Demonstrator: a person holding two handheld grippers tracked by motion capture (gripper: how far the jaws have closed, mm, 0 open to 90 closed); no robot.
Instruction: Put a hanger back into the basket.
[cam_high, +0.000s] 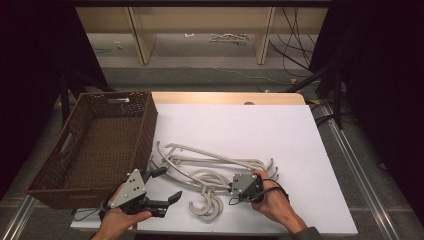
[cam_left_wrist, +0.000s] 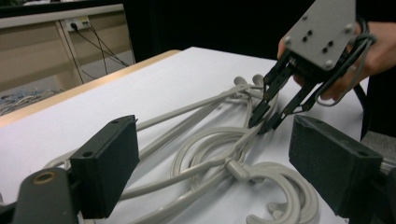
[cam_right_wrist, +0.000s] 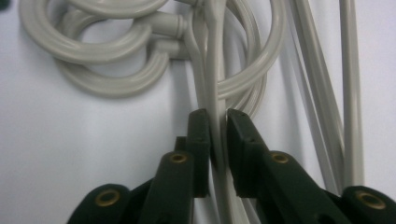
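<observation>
While hangers tangle, a wicker basket sits beside them.

Both black two-jaw tongs, left and right, carry a grey three-cornered plate dotted with dark screws. Brass rivets stud the arms; black cables trail off. A dark sleeve shows.

The right gripper points toward the left one, its fingers pinched almost together – the hand wraps it from behind; the left gripper rests low with its fingers spread wide apart
</observation>
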